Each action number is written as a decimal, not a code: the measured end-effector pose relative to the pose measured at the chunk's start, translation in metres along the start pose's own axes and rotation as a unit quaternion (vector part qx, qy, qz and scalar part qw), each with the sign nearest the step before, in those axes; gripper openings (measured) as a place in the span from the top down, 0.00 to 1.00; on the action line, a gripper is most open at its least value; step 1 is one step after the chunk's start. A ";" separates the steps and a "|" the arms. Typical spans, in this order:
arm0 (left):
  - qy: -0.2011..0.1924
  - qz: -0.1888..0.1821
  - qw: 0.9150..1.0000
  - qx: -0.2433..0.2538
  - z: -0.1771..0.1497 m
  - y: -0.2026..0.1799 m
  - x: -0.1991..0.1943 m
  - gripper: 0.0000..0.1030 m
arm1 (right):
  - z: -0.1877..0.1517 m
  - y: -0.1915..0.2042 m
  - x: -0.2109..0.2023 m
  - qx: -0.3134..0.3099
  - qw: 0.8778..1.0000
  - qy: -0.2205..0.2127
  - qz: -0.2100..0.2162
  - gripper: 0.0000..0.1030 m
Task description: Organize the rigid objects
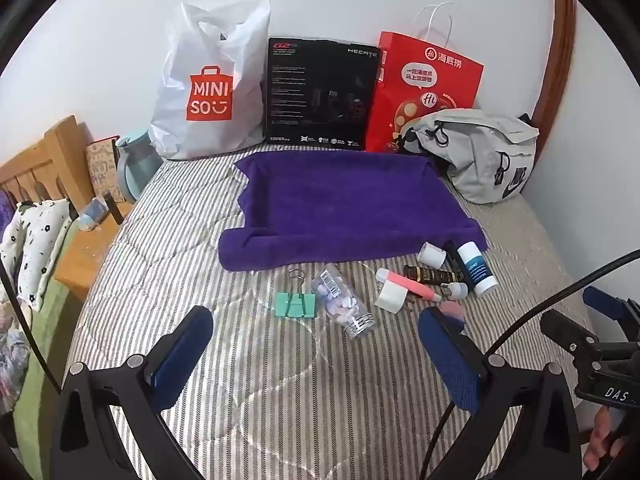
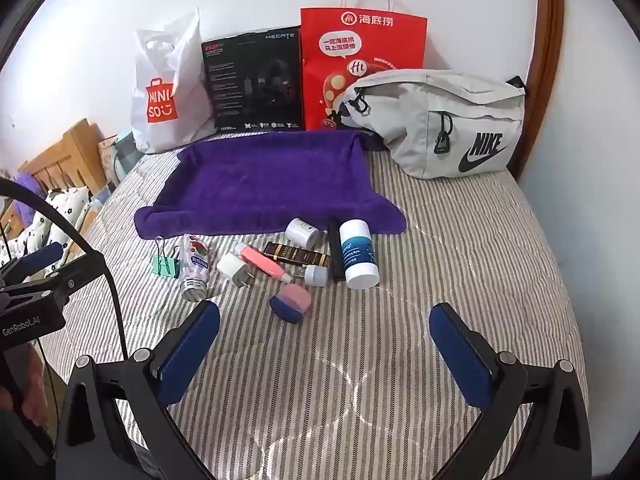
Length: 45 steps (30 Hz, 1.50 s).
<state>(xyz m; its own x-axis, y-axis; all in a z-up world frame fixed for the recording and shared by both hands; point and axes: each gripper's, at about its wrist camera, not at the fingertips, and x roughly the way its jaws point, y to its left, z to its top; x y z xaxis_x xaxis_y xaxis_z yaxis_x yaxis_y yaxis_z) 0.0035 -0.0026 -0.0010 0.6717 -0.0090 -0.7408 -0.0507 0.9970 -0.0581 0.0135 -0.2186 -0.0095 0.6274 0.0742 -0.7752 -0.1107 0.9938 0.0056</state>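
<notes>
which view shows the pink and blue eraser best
The right wrist view. There the pink and blue eraser lies in the open on the striped bedcover, just ahead of the open right gripper, whole and unblocked. In the left wrist view only a pink sliver of it shows behind a blue finger pad.

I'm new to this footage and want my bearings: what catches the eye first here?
The purple towel spread mid-bed stands out, empty, with a cluster of small items along its near edge: a green binder clip, a clear pill bottle and a white-and-blue tube. Against the wall stands a bright red paper bag.
</notes>
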 end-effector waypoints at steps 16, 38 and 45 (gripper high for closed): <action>-0.004 -0.005 1.000 -0.006 -0.002 0.007 -0.001 0.00 | -0.003 0.001 0.000 -0.001 1.000 0.002 0.002 0.00; -0.005 -0.005 1.000 -0.006 -0.003 0.006 -0.002 0.00 | -0.003 0.004 -0.003 -0.007 1.000 0.005 0.004 0.00; -0.007 -0.005 1.000 -0.005 -0.005 0.007 -0.002 0.00 | -0.003 0.005 -0.003 -0.009 1.000 0.005 0.004 0.00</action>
<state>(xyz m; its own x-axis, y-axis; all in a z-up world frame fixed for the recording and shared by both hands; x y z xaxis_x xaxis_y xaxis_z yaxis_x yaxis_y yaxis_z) -0.0015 0.0043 -0.0034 0.6827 -0.0184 -0.7305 -0.0515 0.9960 -0.0732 0.0086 -0.2138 -0.0093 0.6182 0.0817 -0.7818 -0.1299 0.9915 0.0009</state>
